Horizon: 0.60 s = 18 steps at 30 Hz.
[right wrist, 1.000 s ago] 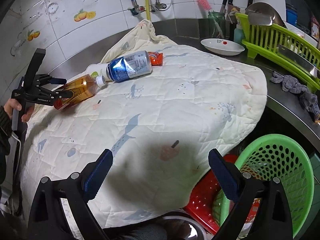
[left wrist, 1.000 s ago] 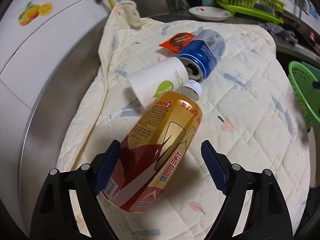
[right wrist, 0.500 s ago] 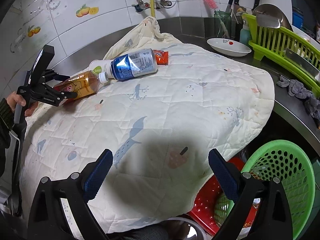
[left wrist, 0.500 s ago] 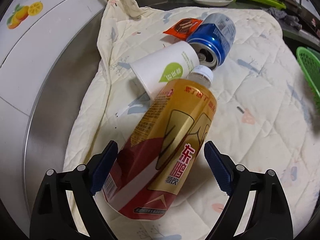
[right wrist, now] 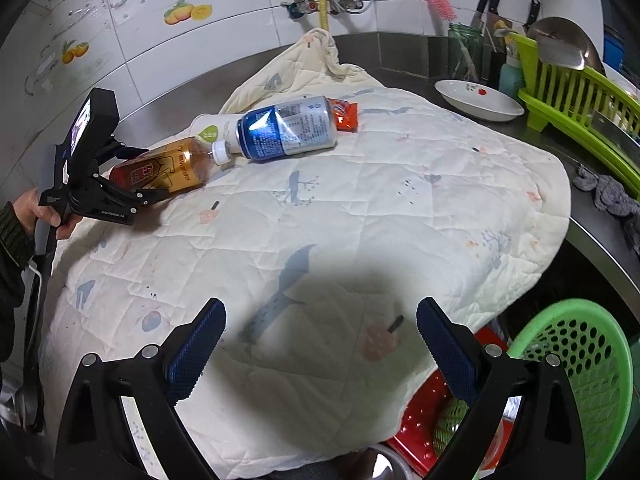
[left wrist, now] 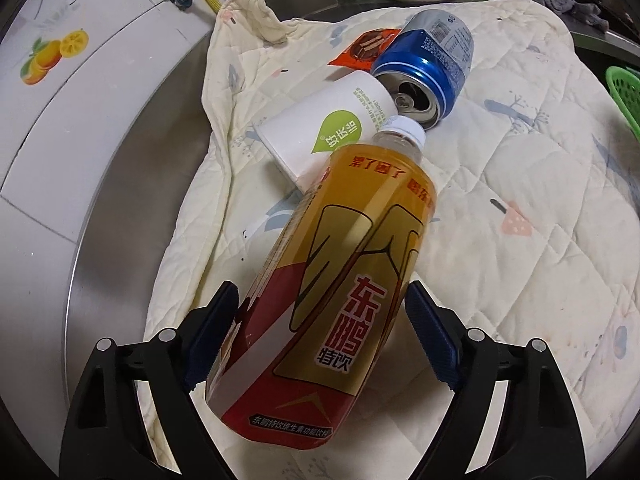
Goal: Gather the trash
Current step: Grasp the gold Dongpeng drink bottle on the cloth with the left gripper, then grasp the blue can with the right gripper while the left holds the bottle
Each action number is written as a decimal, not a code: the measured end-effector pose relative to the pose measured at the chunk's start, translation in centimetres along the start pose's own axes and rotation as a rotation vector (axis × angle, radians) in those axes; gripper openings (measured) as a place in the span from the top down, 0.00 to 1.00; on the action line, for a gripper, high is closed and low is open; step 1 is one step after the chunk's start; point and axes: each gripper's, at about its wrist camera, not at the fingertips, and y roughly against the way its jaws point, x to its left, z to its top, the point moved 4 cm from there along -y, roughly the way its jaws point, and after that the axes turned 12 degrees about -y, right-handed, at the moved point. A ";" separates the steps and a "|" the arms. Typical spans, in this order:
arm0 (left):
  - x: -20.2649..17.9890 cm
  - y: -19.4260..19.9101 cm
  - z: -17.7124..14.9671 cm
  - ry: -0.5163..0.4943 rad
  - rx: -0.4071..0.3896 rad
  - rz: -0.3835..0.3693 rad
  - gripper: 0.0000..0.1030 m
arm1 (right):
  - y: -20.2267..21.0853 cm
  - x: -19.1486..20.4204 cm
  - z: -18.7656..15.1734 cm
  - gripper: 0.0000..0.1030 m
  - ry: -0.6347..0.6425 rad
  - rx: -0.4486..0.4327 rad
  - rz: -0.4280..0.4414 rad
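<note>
You're angling the left tool (left wrist: pixel 320 344) down w/ jaws closing round the drink bottle (left wrist: pixel 344 276), lying on the quilted cloth (right wrist: pixel 380 208) beside the paper cup (left wrist: pixel 332 128); pads not pressing yet. Right tool (right wrist: pixel 320 344) is hovering wide open, empty, over the cloth's near edge.

The left hand-held gripper (left wrist: pixel 320 336) is closing around the lying bottle (left wrist: pixel 340 280) on the quilt (left wrist: pixel 520 220).

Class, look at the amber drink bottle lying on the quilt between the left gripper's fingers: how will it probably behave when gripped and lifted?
The bottle lies on its side, round-bodied, so it may roll if nudged. Its glossy label looks slippery. The left gripper is closing around its lower body, so the capped neck end may dip when lifted.
</note>
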 end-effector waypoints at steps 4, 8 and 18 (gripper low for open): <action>-0.3 0.9 -0.2 0.071 -0.003 -0.019 0.23 | -0.8 0.6 1.0 0.10 0.011 0.010 0.019; -0.9 1.8 -0.7 0.139 0.006 -0.035 0.28 | -2.0 1.0 2.7 0.10 0.012 0.018 0.036; -2.6 3.7 -2.5 0.231 0.040 -0.044 0.28 | -6.4 2.8 9.1 0.10 -0.018 0.057 0.091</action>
